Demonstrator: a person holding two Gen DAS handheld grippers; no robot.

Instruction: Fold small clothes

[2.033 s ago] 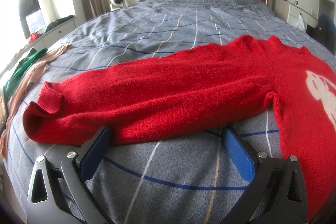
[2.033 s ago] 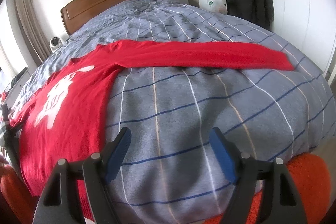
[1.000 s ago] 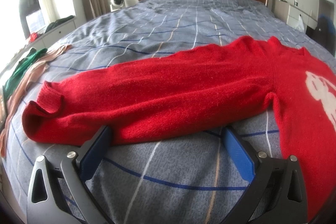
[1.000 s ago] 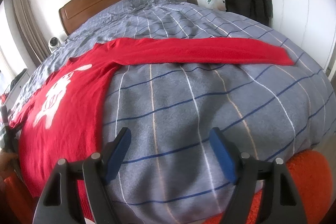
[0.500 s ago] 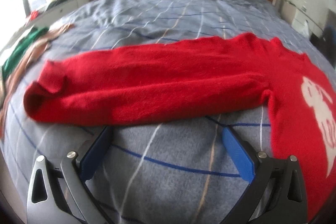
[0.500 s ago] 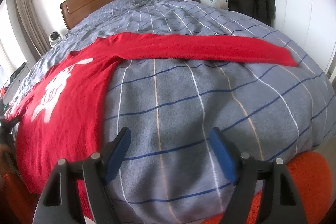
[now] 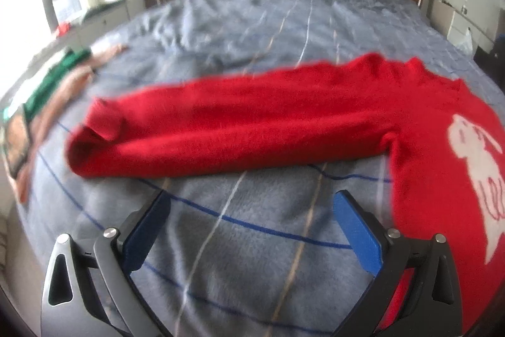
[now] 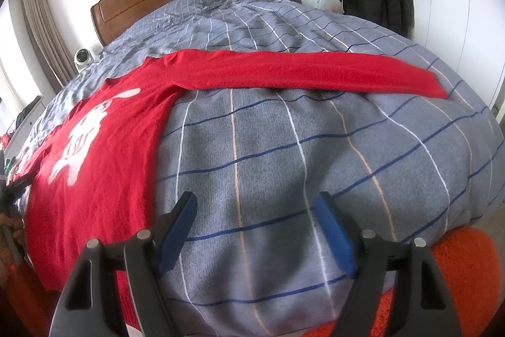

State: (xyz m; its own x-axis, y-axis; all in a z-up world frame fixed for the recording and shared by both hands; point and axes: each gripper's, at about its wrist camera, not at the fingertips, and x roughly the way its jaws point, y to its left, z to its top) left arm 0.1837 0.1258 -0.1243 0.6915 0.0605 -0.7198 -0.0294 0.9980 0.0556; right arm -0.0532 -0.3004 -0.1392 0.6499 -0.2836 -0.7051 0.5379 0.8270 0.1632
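On grey checked bedspread: red sweater.

**Both claws wide open, nothing held**

Left claw: spread wide, blue pads facing each other across a broad gap, nothing between them. Grey linkage arms and silver pivot bolts visible at the lower edge of the left wrist view. Held low and level, pointing forward, slightly blurred.

Right claw: likewise spread wide, blue pads well apart, gripping nothing. Black linkage arms with silver bolts along the bottom of the right wrist view. Held level, pointing forward, tips touching nothing.

No hand or forearm of the person clearly visible in either view.
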